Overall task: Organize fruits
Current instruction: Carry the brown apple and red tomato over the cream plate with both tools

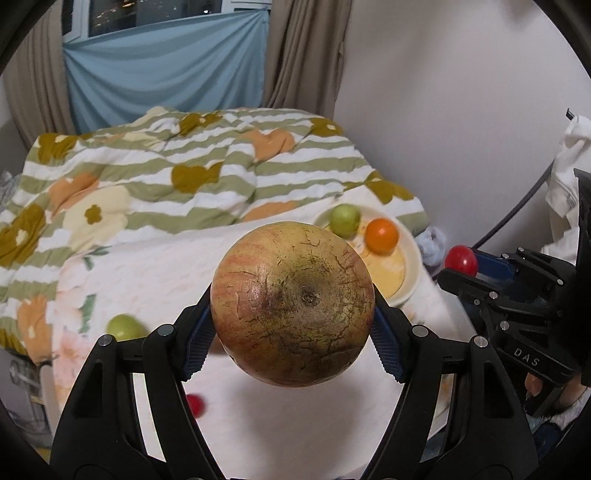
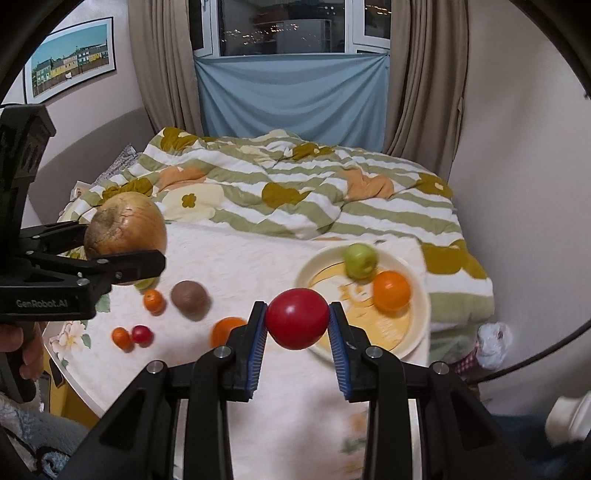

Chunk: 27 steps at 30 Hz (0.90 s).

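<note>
Both grippers tilt downward over the desk (image 2: 240,258), which carries a white floral cloth. The left gripper (image 1: 293,321) is spread wide, its blue pads clamped on a big russet apple (image 1: 293,302). The right gripper (image 2: 297,321) is nearly closed, its pads pinching a small red fruit (image 2: 297,318). At the far right of the desk, a cream plate (image 2: 421,295) holds a green apple (image 2: 361,260) and an orange (image 2: 391,290).

Only the right wrist view shows the fruits loose on the left of the desk: a brown one (image 2: 190,298), 3 orange ones (image 2: 153,300) and another red one (image 2: 142,334). It also shows a hand (image 2: 20,347) on the left gripper's handle. Beyond the desk lies a bed (image 2: 314,192) with a striped quilt, then curtains (image 2: 162,62) and a window (image 2: 280,26).
</note>
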Motion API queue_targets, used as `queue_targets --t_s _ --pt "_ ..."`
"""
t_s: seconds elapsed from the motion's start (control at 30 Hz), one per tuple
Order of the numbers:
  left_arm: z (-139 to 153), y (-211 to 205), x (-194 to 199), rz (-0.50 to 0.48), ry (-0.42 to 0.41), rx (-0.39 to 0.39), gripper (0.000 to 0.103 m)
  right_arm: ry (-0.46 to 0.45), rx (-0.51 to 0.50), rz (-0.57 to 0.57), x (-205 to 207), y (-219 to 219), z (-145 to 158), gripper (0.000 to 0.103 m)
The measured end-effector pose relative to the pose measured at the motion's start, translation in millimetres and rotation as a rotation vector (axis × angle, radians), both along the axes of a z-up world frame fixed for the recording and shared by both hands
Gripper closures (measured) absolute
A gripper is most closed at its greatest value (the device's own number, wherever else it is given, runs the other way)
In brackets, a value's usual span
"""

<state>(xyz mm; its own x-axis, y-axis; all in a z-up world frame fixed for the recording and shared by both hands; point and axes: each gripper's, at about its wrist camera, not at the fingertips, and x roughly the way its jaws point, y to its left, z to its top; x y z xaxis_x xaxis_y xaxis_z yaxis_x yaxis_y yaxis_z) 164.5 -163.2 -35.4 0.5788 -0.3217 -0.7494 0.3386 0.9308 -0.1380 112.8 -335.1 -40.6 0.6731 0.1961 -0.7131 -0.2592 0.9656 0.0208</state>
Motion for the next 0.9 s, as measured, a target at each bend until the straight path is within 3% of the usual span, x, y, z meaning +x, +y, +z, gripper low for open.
queue_targets --t_s 0.43,0.9 --pt "-36 -85 59 -0.029 0.076 0.026 0.022 0.053 0.033 -0.039 41 -80 -29 0.073" --pt "-112 -123 120 -0.153 0.181 0.115 0.022 0.136 0.064 -0.148 64 -99 -68 0.073"
